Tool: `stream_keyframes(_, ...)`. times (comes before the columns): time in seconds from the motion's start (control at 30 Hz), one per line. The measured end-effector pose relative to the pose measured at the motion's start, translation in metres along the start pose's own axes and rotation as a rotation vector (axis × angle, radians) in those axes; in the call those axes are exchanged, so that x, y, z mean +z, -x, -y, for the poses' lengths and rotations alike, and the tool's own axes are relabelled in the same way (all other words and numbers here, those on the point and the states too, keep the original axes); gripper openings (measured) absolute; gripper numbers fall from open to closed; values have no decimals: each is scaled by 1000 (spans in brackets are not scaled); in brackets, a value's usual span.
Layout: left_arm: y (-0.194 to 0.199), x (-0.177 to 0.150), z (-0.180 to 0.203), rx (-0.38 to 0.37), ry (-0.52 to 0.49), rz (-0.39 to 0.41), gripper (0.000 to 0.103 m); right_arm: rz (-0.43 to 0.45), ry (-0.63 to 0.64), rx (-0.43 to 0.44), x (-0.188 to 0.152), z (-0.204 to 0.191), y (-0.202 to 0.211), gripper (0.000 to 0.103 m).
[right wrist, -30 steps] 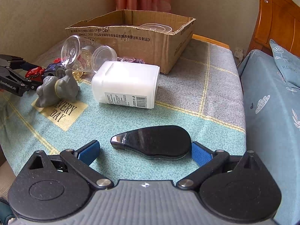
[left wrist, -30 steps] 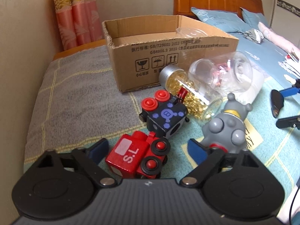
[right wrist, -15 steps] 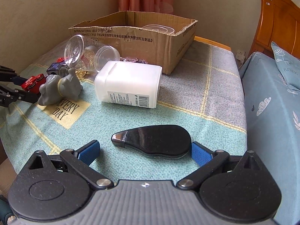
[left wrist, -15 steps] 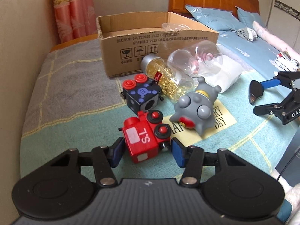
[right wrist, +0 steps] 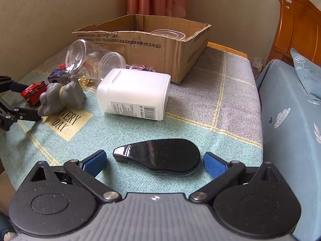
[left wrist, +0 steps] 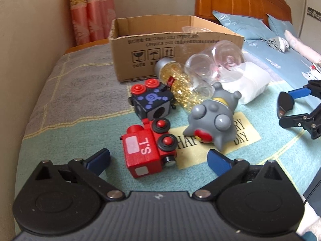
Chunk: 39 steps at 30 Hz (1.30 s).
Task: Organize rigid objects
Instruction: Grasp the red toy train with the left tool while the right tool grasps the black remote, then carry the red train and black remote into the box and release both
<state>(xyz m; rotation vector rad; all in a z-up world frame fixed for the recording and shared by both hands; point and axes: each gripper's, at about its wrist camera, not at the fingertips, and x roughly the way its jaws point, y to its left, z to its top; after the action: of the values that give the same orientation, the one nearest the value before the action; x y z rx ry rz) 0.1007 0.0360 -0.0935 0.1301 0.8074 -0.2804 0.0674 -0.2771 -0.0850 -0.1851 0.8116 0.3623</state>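
Left wrist view: low, close, facing cardboard box [left wrist: 172, 46] at upper centre. Right wrist view likewise; both share box [right wrist: 144, 46].

The cardboard box [right wrist: 152, 46] hides most of its contents; only the rim of a clear plastic lid [right wrist: 166, 34] shows over the wall. In the left wrist view the white container [left wrist: 250, 80] lies mostly behind the clear jar [left wrist: 216, 60] and the grey toy [left wrist: 212, 124]. The right tool [left wrist: 299, 108] is cut off by that frame's edge. The small print on the container's label [right wrist: 136, 110] cannot be read.
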Motion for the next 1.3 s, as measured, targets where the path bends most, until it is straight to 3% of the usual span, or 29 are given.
stream_keyframes(0.33, 0, 3, -15, 57, 113, -4, 98, 23, -9, -11, -1, -7, -2, 103)
stream_keyframes(0.5, 6, 6, -14, 44, 155, 4, 75, 21, -17, -20, 0, -8, -2, 103)
stream_keyframes(0.67, 6, 12, -6, 24, 153, -3, 71, 22, -12, -16, 2, -11, -3, 103)
stream_keyframes(0.7, 5, 13, -5, 17, 151, -7, 62, 23, -10, -15, 2, -12, -3, 103)
stream_keyframes(0.87, 2, 15, -5, 25, 156, -18, 49, 20, -2, -12, 3, -13, 1, 93)
stream_keyframes(1.3, 20, 27, -9, 22, 112, -29, 48, -3, 31, -9, 9, -7, 17, 93)
